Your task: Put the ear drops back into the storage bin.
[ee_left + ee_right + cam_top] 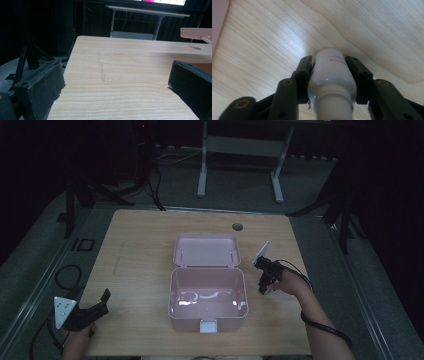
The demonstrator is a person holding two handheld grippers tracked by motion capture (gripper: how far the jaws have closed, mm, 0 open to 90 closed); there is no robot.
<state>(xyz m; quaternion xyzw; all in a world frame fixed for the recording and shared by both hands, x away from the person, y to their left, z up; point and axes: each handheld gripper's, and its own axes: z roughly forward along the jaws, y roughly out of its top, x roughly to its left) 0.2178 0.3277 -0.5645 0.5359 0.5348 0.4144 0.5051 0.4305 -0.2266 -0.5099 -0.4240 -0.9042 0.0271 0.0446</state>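
My right gripper (329, 75) pinches a white bottle (332, 75) between its two black jaws, one pad pressed to each side of the body, the neck running back toward the camera and the printed base pointing at the wooden table (274, 37). That grip is plain in the right gripper view; from the high view I make out the same gripper (263, 276) just right of the open pink plastic box (207, 292), but the bottle there is too dark and small for me to tell. The high view gives me the box's raised lid (206, 251) and white front latch (208, 325). My left gripper (115, 82) rests at the table's near left corner (102, 302), well apart from the box, jaws spread wide over bare wood, with the lid's edge (196, 32) at far right.
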